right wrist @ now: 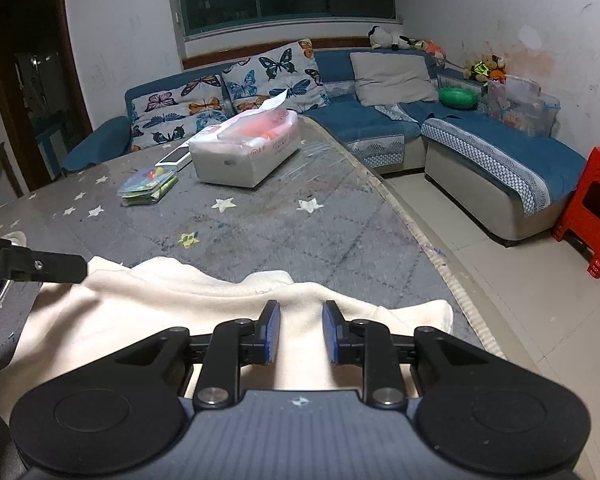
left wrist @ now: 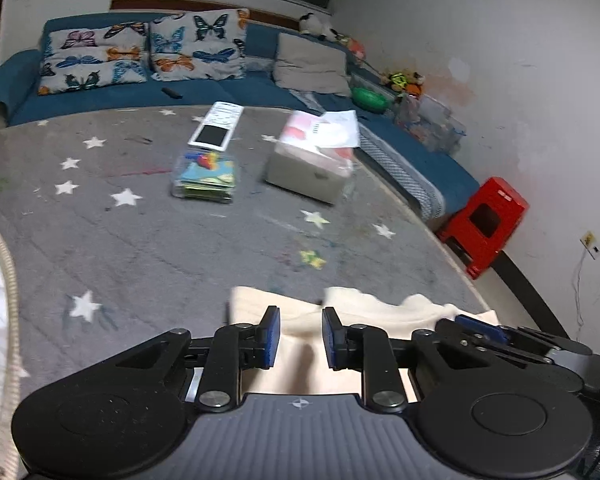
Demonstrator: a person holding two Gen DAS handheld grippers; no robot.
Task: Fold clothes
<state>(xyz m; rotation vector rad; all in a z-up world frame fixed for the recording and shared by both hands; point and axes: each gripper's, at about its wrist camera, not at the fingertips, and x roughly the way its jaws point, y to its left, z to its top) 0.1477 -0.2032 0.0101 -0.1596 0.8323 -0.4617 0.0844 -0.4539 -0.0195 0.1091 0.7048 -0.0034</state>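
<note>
- Soft cream fleece garment [right wrist: 172, 296] lying bunched at the near edge of the grey quilted table cover with white stars [right wrist: 300, 232], right under both claws.
- Looks light, floppy and a bit fluffy. Not slippery and not breakable. Likely to sag and crease when lifted.
- Best to pinch at an edge or a corner, one on the left and one on the right, such as the far right corner [right wrist: 440, 312]. Thick folds in the middle probably harder to grab.
- Left claw [left wrist: 300, 334] with a narrow gap. Cream cloth seen through the gap, nothing squeezed.
- Right claw [right wrist: 300, 330] also with a narrow gap, over the cloth, holding nothing.
- Near part of the garment hidden under the black claw bodies.
- Hard to tell if shirt, jumper or trousers. No clear sleeves or collar.
- Left view blurry, so folds there unclear.
- In the right view, only one black finger of the left claw seen at the far left. Touching the cloth or not: cannot tell.
</note>
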